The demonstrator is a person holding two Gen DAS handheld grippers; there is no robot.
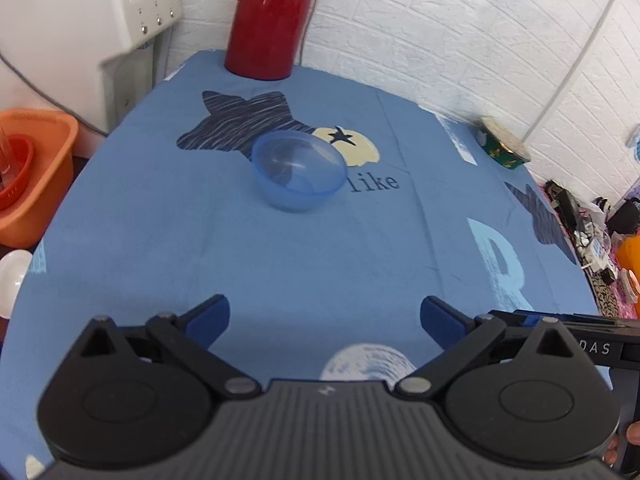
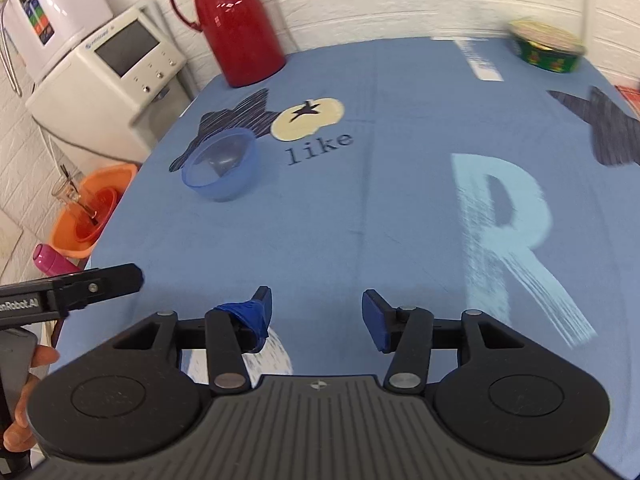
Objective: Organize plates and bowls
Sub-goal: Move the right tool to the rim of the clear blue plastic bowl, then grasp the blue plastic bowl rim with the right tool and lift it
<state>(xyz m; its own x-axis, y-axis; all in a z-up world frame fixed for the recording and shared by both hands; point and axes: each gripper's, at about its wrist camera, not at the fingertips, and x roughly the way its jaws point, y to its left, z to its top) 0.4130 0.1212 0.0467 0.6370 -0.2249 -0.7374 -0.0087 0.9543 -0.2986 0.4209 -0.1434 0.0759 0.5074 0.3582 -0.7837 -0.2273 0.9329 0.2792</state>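
A translucent blue bowl (image 1: 298,170) stands upright on the blue tablecloth (image 1: 320,248), over a dark star print; the right wrist view has the same bowl (image 2: 221,165) at the left. My left gripper (image 1: 325,322) hovers open over the near part of the table, well short of the bowl, nothing between its blue pads. My right gripper (image 2: 317,318) is open too, low above the cloth near the front edge, and holds nothing. The left gripper's finger (image 2: 100,280) pokes into the right wrist view at the left.
A red thermos jug (image 1: 270,20) stands at the table's back. A green round tin (image 1: 505,143) sits at the back right. An orange basin (image 1: 34,176) with a red strainer lies off the left edge, beside a white appliance (image 1: 132,4). Clutter lies beyond the right edge.
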